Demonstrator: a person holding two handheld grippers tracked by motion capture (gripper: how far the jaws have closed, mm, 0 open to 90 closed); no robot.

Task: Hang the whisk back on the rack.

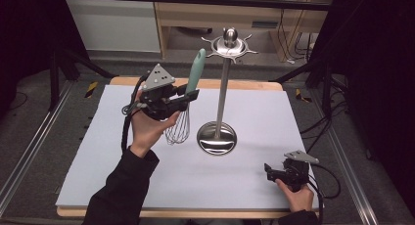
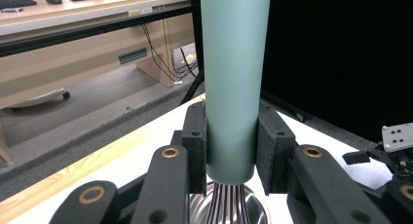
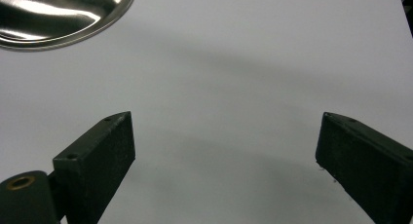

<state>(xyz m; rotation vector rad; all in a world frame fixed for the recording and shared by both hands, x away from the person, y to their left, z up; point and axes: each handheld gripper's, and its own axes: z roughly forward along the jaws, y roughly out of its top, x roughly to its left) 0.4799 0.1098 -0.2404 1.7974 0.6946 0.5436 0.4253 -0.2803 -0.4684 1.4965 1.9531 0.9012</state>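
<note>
High view: left gripper [image 1: 188, 97] clamped on whisk [image 1: 188, 95], teal handle up, wires down, just left of the steel stand [image 1: 222, 93]; right gripper [image 1: 275, 173] low, near right of stand base (jaws apart).

Left gripper view: pads [image 2: 197, 146] pinching handle.

Right gripper view: jaws spread wide over white mat [image 3: 243, 63].
</note>
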